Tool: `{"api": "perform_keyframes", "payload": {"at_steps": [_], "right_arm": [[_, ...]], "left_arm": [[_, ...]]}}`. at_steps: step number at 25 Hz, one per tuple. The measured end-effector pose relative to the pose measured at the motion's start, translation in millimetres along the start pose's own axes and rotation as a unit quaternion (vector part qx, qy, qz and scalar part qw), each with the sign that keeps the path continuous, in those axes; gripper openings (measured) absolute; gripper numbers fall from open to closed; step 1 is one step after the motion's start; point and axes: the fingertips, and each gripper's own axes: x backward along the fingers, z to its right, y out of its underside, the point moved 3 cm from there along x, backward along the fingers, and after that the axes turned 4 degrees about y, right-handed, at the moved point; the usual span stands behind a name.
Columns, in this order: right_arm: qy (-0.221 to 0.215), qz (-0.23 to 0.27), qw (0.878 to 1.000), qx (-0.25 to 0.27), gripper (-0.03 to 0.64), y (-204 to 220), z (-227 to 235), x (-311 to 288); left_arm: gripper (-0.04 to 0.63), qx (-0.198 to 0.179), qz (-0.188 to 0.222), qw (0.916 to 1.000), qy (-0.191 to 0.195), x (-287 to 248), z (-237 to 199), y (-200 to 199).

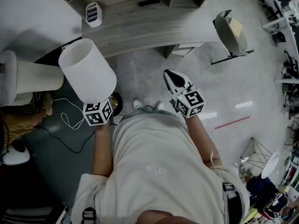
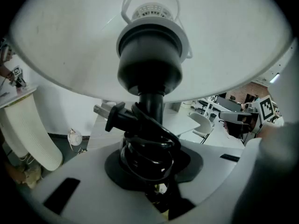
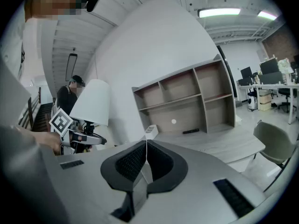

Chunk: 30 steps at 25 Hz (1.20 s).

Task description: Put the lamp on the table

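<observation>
left gripper [image 2: 150,169] is clamped on the lamp [image 1: 87,73], jaws part-closed round the black stem [image 2: 152,101] low down, right where the cord [image 2: 149,143] is coiled, plug [image 2: 112,115] sticking out to the side. lamp is in the air over the floor, tilted away from the person, just short of the table [image 1: 140,24] at its near-left corner. right gripper [image 3: 146,160] is off to the right, pads pressed together on nothing. handling, my read: light overall but top-heavy, since the big white shade [image 2: 70,41] sits well above the grip and will swing it. shade looks thin and dentable, so not a place to grab. stem is stiff and the right hold, but the cord wraps make the grip spongy and it could twist or slide. base isn't visible, so can't judge how stably it will stand. would keep it upright on the way down, and use the free gripper on bare stem above the coil if it wobbles
</observation>
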Motion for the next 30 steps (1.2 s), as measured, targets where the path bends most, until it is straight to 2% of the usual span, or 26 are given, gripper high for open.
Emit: {"api": "perform_keyframes", "payload": {"at_steps": [10, 16, 23, 30], "right_arm": [[0.012, -0.004, 1.0, 0.001, 0.034, -9, -27, -26], [0.033, 0.0, 0.999, -0.015, 0.034, -13, -48, -49], [0.047, -0.007, 0.998, -0.029, 0.034, 2, -70, -74], [0.04, -0.009, 0.999, -0.031, 0.034, -14, -53, -105]], "left_arm": [[0.104, -0.006, -0.035, 0.9991, 0.022, 1, -28, 3], [0.104, -0.016, -0.048, 0.9984, 0.026, 6, -66, 0], [0.104, -0.012, -0.057, 0.9977, 0.033, 4, -106, 9], [0.104, -0.007, -0.063, 0.9976, 0.028, -18, -118, -6]]}}
